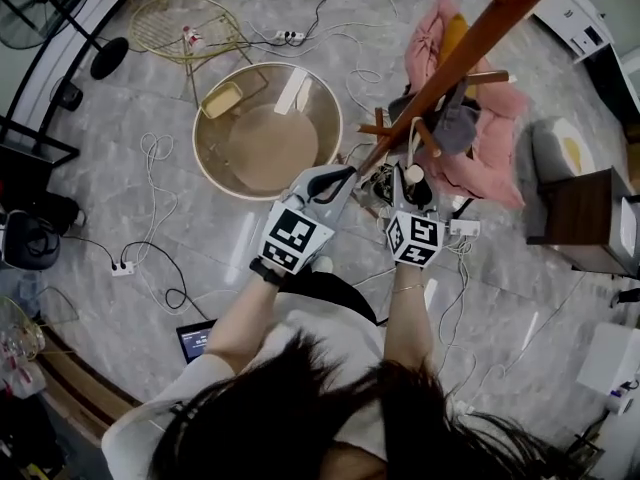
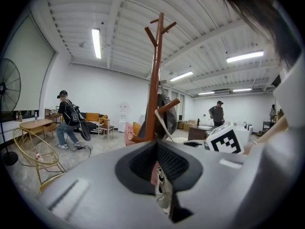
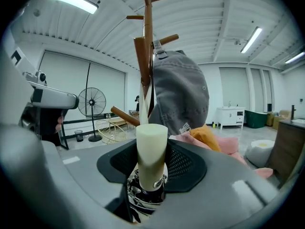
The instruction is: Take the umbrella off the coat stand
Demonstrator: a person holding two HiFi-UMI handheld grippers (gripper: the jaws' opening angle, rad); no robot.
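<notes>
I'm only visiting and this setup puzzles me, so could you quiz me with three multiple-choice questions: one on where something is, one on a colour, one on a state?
1. Where is the grey cap?
A. lying on the floor
B. hanging on the coat stand
C. on the person's head

2. What colour is the umbrella handle?
A. red
B. blue
C. cream

3. How is the right gripper?
A. open and empty
B. closed on the umbrella handle
C. closed on the cap

Answers:
1 B: the right gripper view shows the cap hanging against the wooden pole, under a peg.
2 C: the handle is a pale cream cylinder.
3 B: the handle stands upright between the jaws, which clasp it on both sides.
</notes>
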